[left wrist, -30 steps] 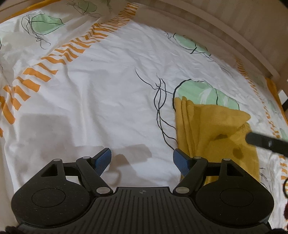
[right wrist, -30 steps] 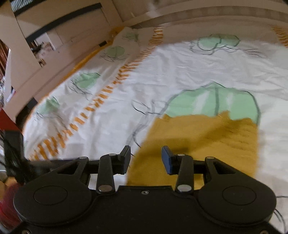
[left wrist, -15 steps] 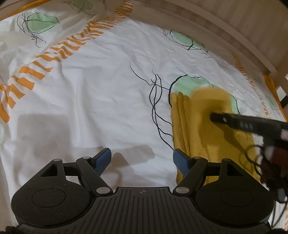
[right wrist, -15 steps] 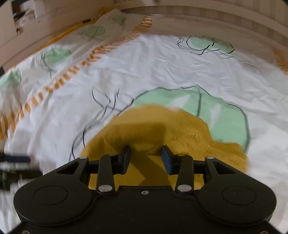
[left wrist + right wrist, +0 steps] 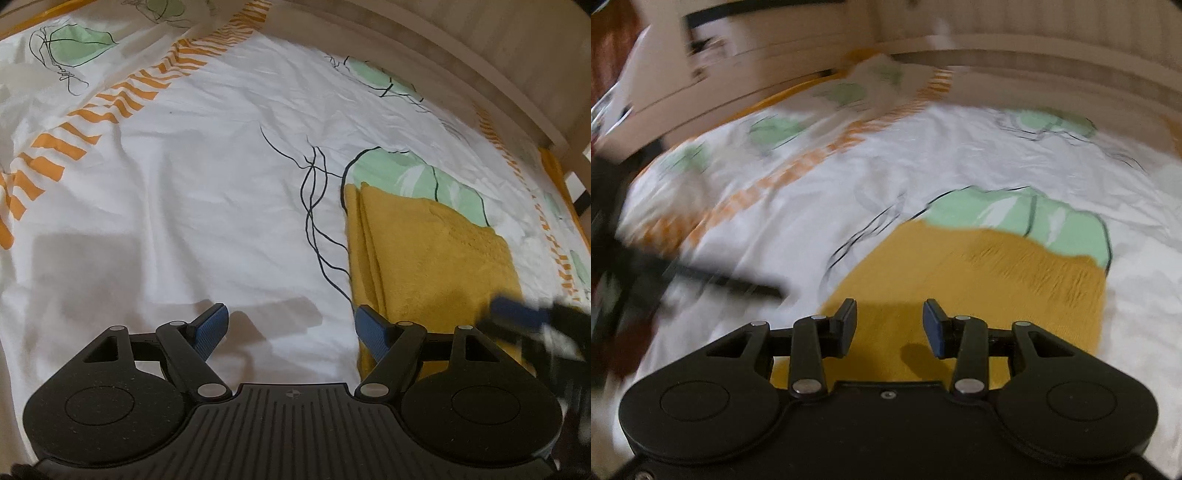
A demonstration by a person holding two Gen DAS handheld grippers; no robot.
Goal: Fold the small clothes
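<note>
A folded mustard-yellow cloth (image 5: 432, 254) lies flat on the white patterned bedsheet (image 5: 207, 192), with layered fold edges along its left side. It also shows in the right wrist view (image 5: 979, 280). My left gripper (image 5: 291, 328) is open and empty, just left of the cloth's near edge, its right finger beside the fold. My right gripper (image 5: 890, 325) is open and empty, hovering over the cloth's near part. It shows blurred at the right of the left wrist view (image 5: 532, 314).
The sheet has green leaf prints (image 5: 413, 177) and orange stripe bands (image 5: 110, 107). A pale wooden bed frame (image 5: 461, 55) runs along the far and right sides. The right wrist view is motion-blurred; the left gripper shows as a dark smear (image 5: 701, 277) at its left.
My right gripper has drawn back from over the cloth toward its near right corner, and the lifted fold now lies flat. My left gripper has barely moved.
</note>
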